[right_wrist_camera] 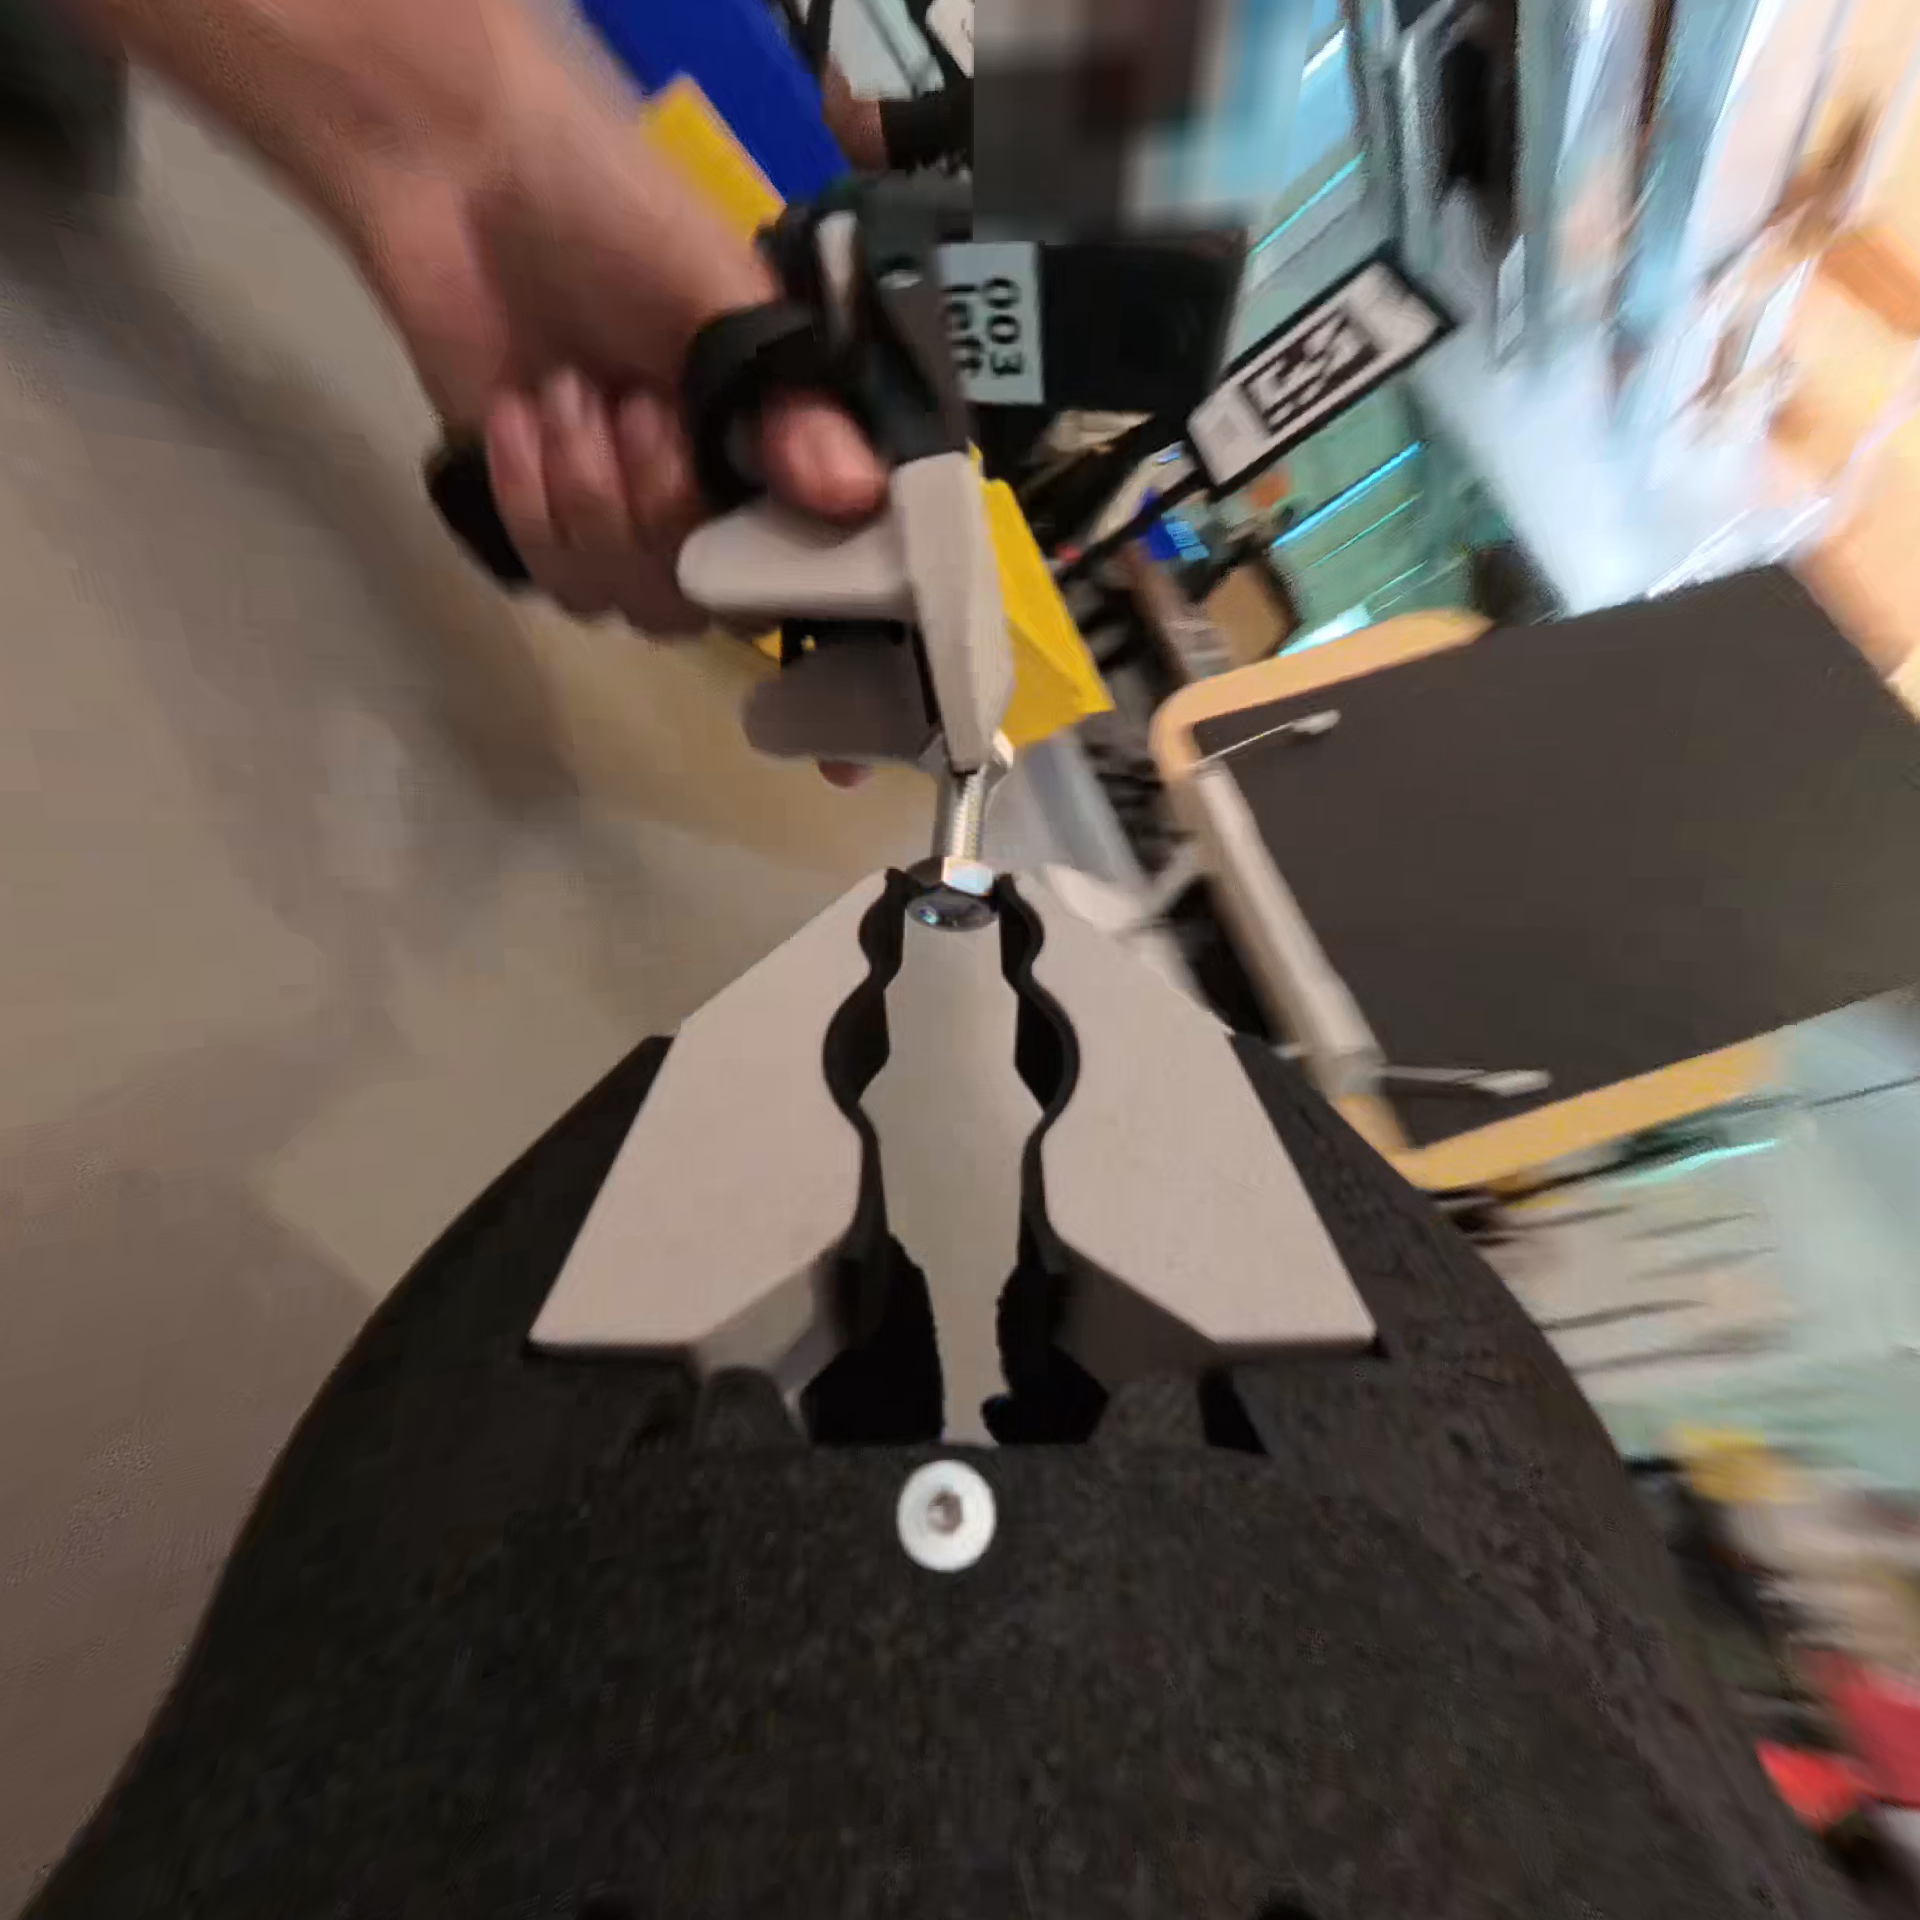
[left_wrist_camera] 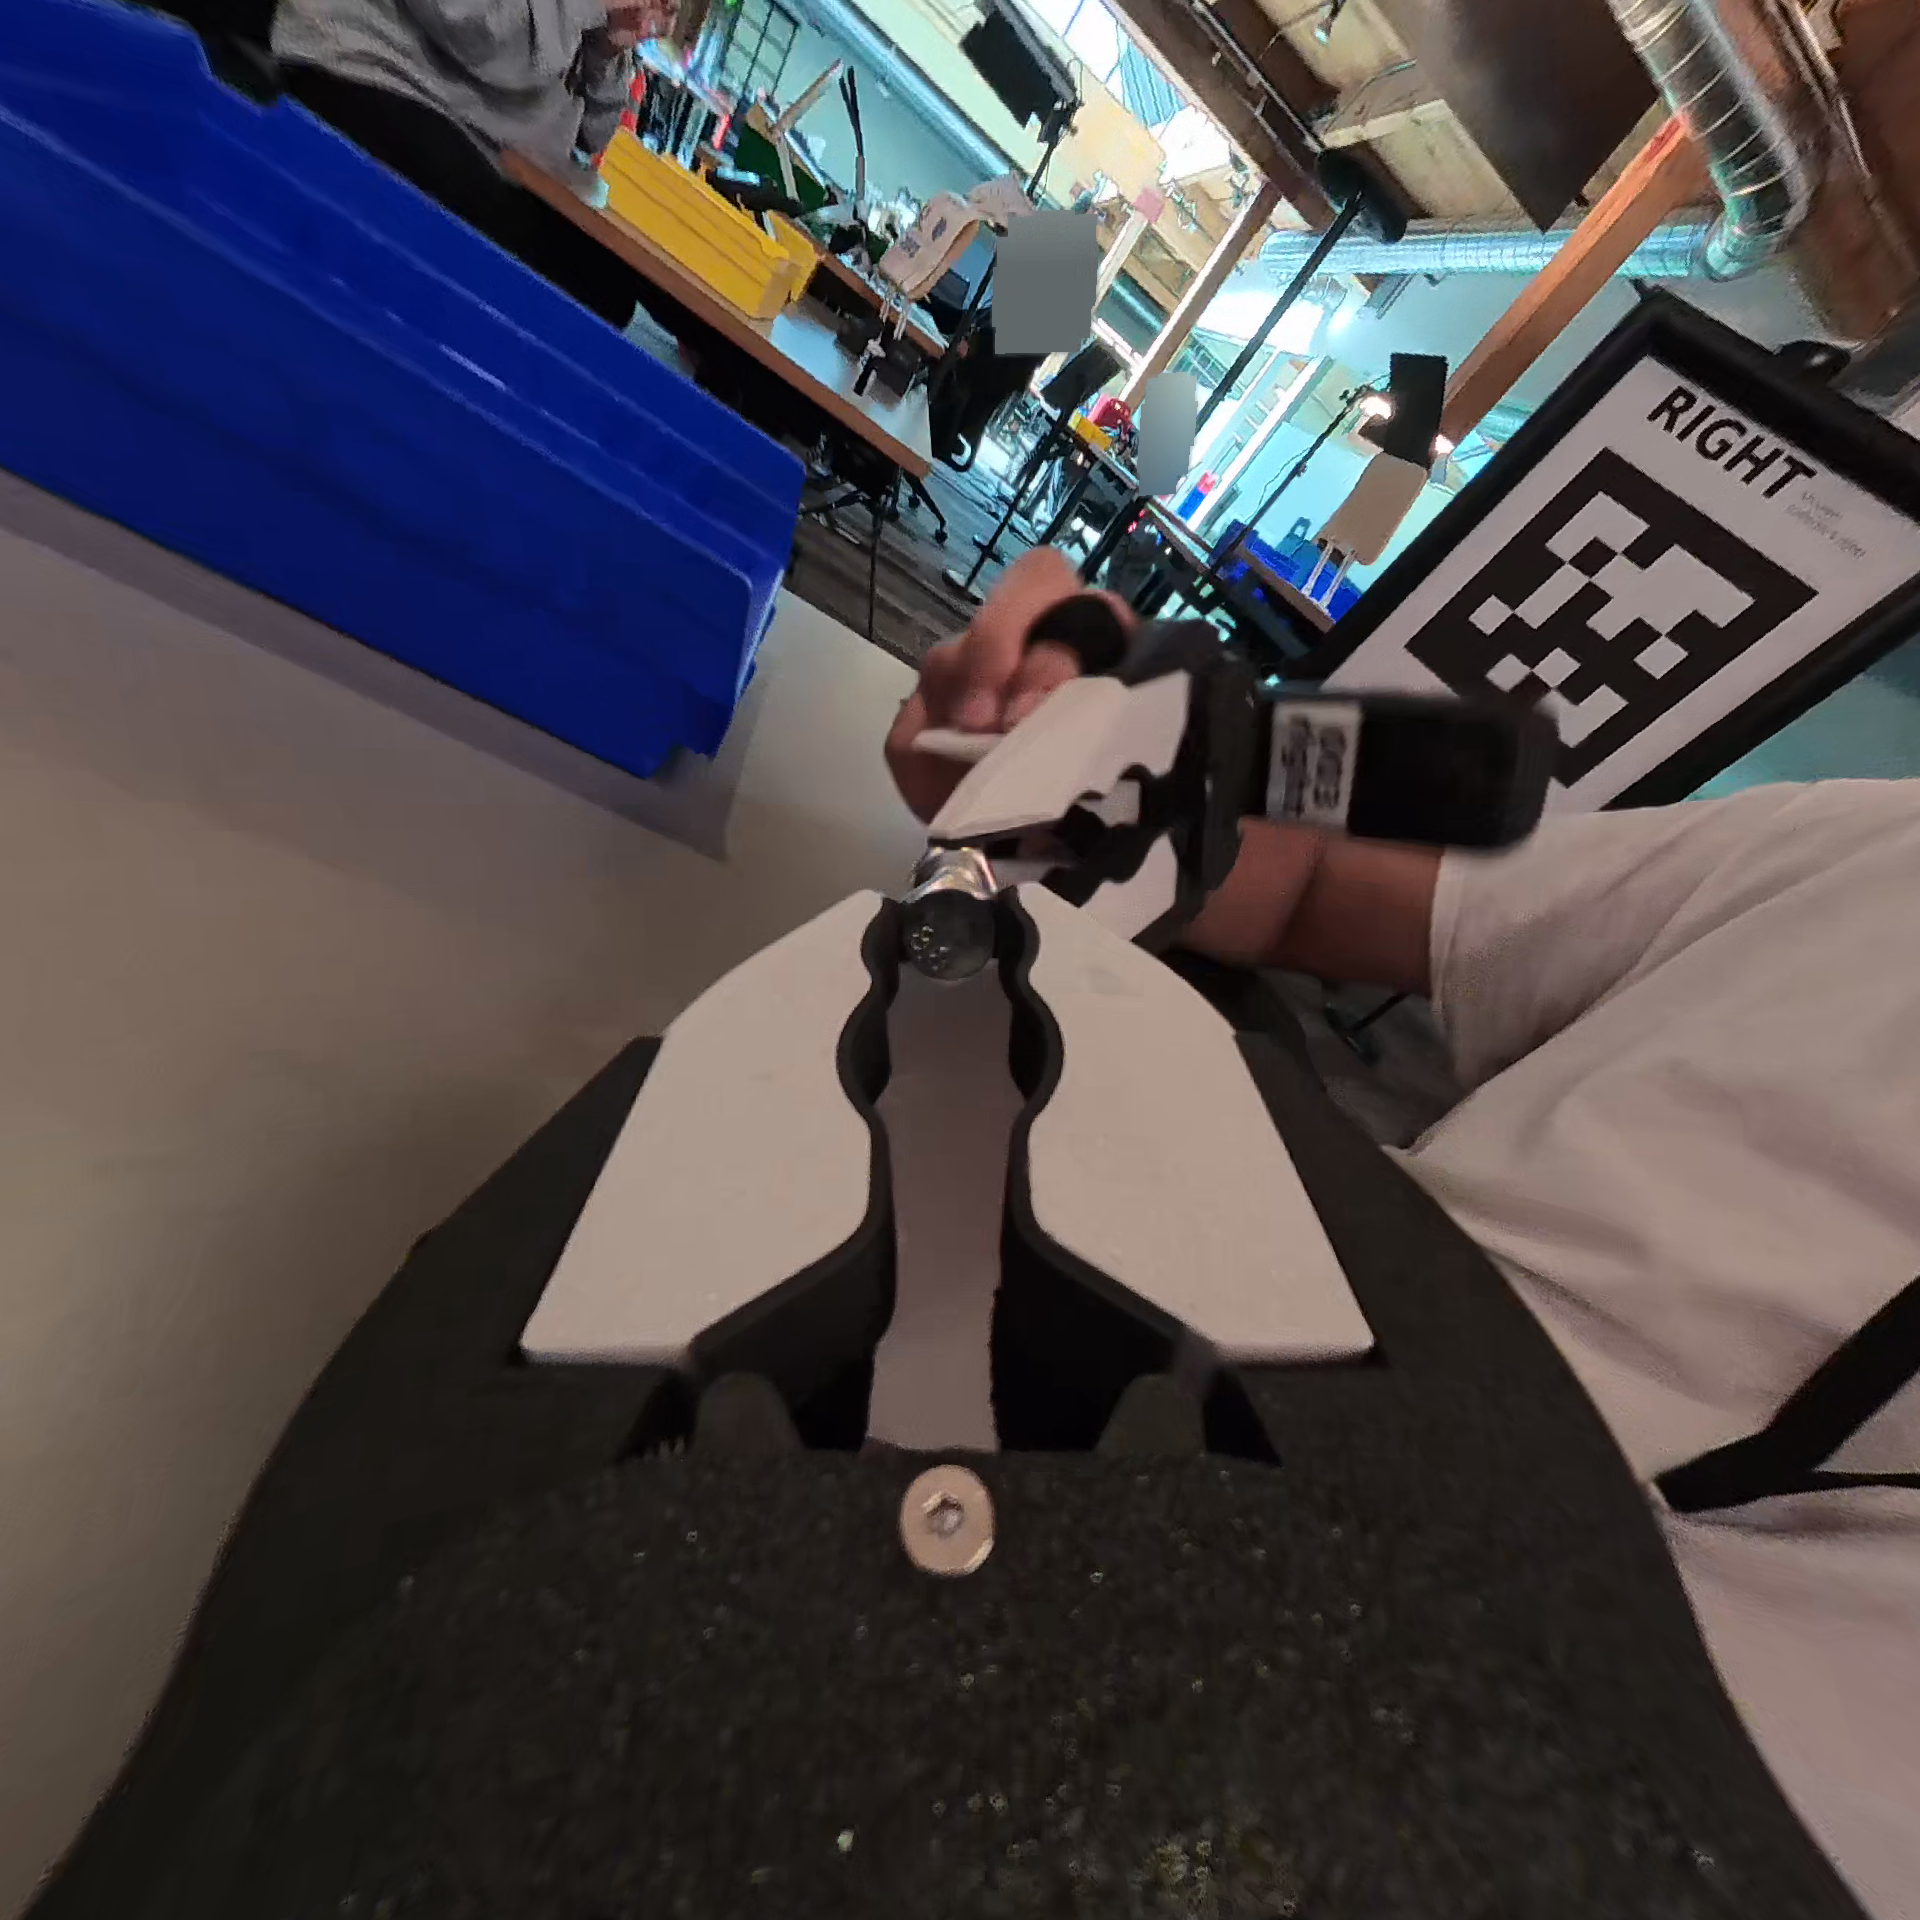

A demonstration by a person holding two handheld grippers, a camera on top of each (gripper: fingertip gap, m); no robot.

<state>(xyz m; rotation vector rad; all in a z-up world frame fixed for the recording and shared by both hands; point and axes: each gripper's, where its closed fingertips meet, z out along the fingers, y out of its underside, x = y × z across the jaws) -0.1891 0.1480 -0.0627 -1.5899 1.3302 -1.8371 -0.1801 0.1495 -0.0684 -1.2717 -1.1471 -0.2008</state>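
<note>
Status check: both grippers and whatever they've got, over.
Left gripper clamped on bolt head. Right gripper clamped on nut on the same bolt, held above the table. Nothing between the two.

Both grippers, left (left_wrist_camera: 940, 940) and right (right_wrist_camera: 948, 902), meet tip to tip, fingers nearly closed.

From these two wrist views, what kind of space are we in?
Probably a shared workshop or robotics lab. Long workbenches carry blue storage bins and yellow ones, exposed metal ducting runs overhead, and a fiducial marker board stands nearby. Both grippers hold one bolt assembly.
</note>
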